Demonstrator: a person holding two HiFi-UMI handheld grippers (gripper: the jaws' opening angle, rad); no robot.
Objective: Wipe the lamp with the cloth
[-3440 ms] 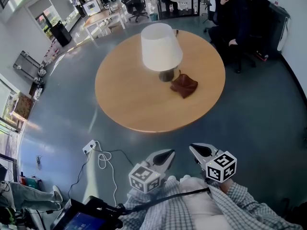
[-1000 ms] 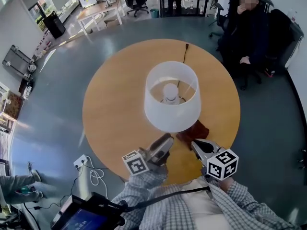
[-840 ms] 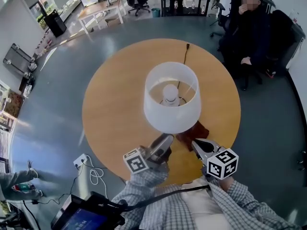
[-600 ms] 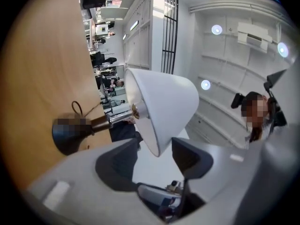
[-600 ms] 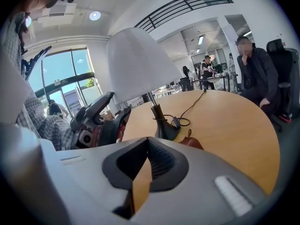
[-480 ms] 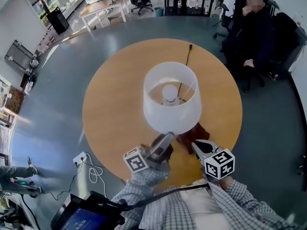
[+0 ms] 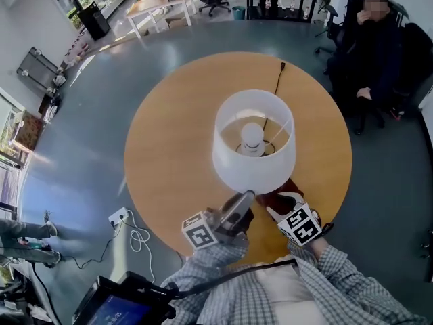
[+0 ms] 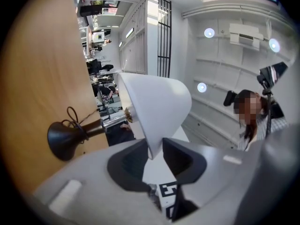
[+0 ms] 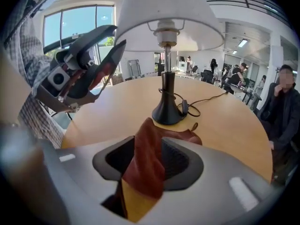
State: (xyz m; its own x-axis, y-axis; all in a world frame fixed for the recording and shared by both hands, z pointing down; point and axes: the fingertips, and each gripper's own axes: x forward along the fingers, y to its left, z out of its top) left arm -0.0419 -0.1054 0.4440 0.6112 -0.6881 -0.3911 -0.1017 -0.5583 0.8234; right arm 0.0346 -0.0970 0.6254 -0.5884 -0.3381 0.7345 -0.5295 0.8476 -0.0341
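The cloth (image 9: 147, 165) is lying on the bench (image 7: 169, 147), just beside the base (image 9: 167, 112) of the lamp (image 7: 252, 135) on my side of it, and directly under my right tongs (image 9: 149, 146). It is standing up in a dark red ridge. The long axis of this ridge is running away from me toward the base, in the same line as the tongs are pointing, so the ridge is already sitting between the two jaws. These jaws have just been opening and are standing partly wide. I judge that the pads are not pressing the cloth yet. The right hand is the nearer one, and I am holding it tilted steeply down.

My left tongs (image 8: 154, 154) are pointing a little upward, beside the right ones. Their jaws have just been closing, and the lower rim of the white shade (image 8: 154, 111) is pinched between them, so this hand is steadying the lamp. For the coming move I only need to close the right jaws across the ridge.
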